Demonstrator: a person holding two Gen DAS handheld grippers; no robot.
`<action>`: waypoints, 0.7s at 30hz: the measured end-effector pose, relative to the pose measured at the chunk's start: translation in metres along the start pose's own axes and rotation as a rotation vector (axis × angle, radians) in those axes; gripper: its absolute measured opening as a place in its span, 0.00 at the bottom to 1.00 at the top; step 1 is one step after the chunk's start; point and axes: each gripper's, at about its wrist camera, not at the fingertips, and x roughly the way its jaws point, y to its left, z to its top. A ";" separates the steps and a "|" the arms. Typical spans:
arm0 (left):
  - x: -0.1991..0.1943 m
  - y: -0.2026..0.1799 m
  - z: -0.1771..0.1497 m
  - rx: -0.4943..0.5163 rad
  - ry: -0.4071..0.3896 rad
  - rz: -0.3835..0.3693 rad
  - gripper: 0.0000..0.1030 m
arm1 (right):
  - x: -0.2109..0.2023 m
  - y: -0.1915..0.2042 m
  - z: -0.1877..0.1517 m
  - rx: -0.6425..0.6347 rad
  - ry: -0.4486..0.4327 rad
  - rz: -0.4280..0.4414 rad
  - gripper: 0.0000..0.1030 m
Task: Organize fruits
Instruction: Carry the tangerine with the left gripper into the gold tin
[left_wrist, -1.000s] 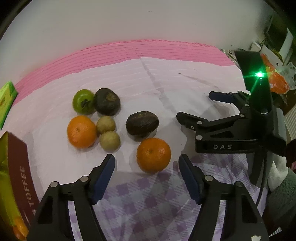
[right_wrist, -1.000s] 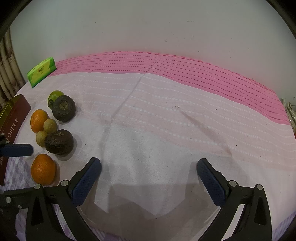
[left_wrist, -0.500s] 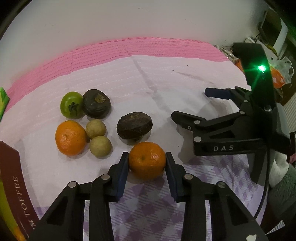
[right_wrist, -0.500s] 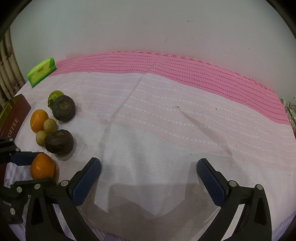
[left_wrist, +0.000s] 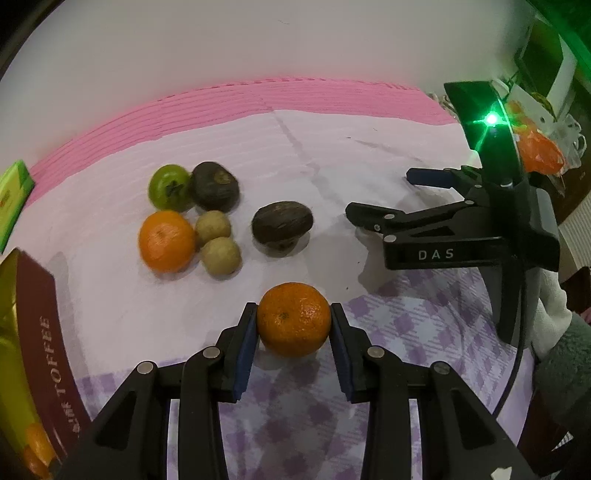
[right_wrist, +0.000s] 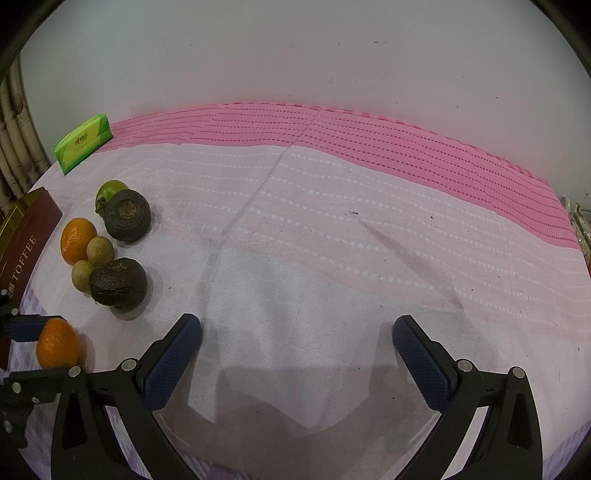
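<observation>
I am squeezing the near orange (left_wrist: 293, 319) in my left tool (left_wrist: 293, 325), just above the desk (left_wrist: 332, 192) | it is looking round, light, a bit soft, so I am holding its fat middle gently | my right tool (right_wrist: 297, 354) is hanging wide open, holding nothing.

Fruit cluster at the left of the cloth, one fruit apart between pads

In the left wrist view, a round fruit (left_wrist: 293, 319) sat between the left gripper's (left_wrist: 293, 332) pads, nearest the camera. Behind it lay a dark fruit (left_wrist: 282, 224); left of that, two small fruits (left_wrist: 213, 229) touched each other, with another round fruit (left_wrist: 166, 240) on their left. Farther back, a stemmed fruit (left_wrist: 169, 186) and a second dark fruit (left_wrist: 216, 185) sat side by side. A toffee box (left_wrist: 40, 332) stood at far left, the right gripper (left_wrist: 384, 199) at right.
</observation>
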 end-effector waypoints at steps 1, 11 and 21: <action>-0.002 0.001 -0.001 -0.006 -0.004 -0.002 0.33 | 0.000 0.000 0.000 0.000 0.000 0.000 1.00; -0.039 0.011 -0.007 -0.070 -0.076 0.028 0.33 | 0.000 0.000 0.000 0.000 0.000 0.000 1.00; -0.103 0.068 -0.012 -0.158 -0.213 0.162 0.33 | 0.000 0.000 0.000 -0.001 0.000 0.001 1.00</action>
